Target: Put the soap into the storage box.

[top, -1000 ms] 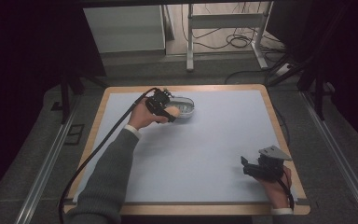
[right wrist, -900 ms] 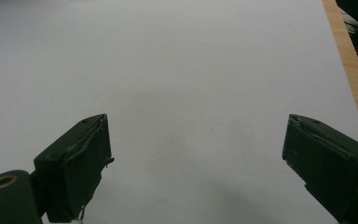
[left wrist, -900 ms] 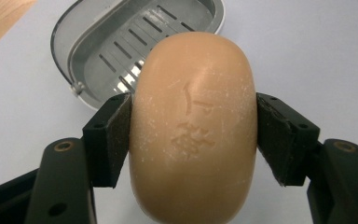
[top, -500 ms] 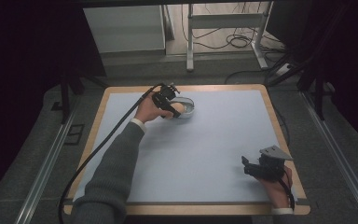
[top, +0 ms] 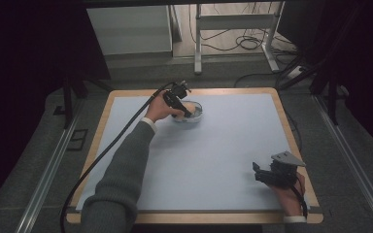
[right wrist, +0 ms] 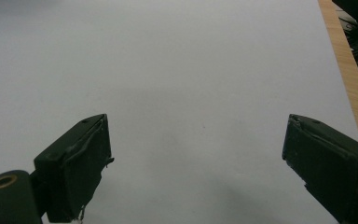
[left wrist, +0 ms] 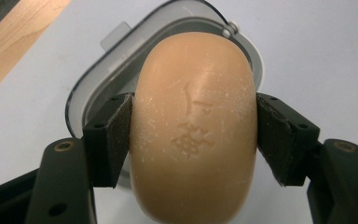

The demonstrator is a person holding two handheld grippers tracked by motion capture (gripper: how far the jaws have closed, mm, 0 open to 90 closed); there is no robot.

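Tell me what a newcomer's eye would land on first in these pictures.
First, the tan bar of soap with a stamped mark, clamped between the jaws of the left claw right above a clear oval soap dish at the table's far side. Next, the right claw, open and idle, near the front right corner of the pale blue mat.

dim room, grey floor (top: 39, 145), white cabinet (top: 128, 29), metal frame (top: 233, 22).

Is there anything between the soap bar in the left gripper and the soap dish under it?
Nothing visible is in the way. The left gripper is shut on the soap bar, right above the open soap dish, whose visible inside looks bare.
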